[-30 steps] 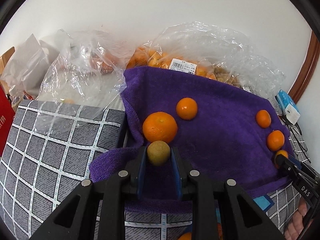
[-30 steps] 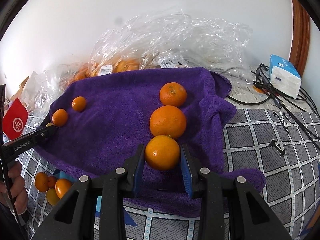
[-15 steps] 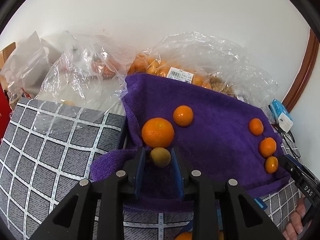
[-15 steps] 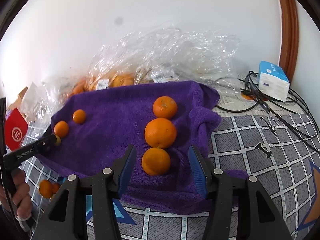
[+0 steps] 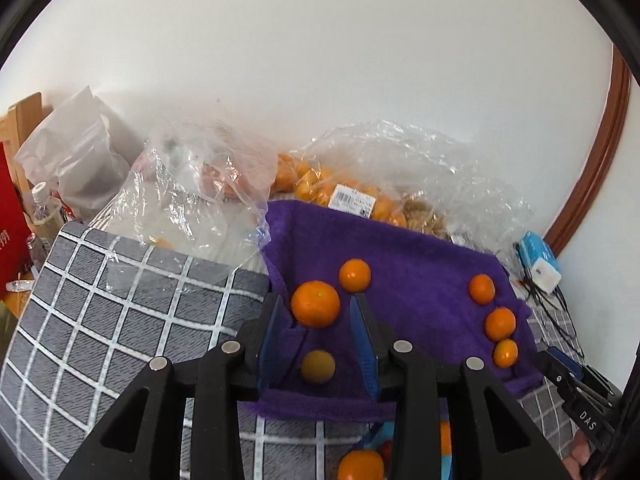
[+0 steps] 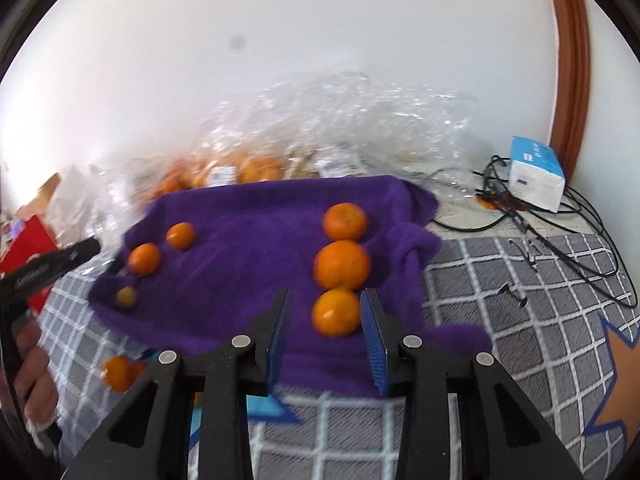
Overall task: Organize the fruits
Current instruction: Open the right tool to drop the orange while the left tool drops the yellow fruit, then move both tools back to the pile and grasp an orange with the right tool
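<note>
Both of your grippers have let go since a second ago. From the left wrist, your left gripper (image 5: 318, 334) has its fingers spread, the yellow-green fruit (image 5: 317, 366) lying free between them on the purple towel (image 5: 416, 280). From the right wrist, your right gripper (image 6: 326, 328) gapes around a resting orange (image 6: 335, 312), untouched.

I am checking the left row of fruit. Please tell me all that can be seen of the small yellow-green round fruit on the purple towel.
The small yellow-green round fruit is dull, smooth-looking and whole, smaller than the oranges. It rests on the purple towel near its front edge, between the open fingers of the left gripper, touching neither. The large orange lies just beyond it, apart.
</note>
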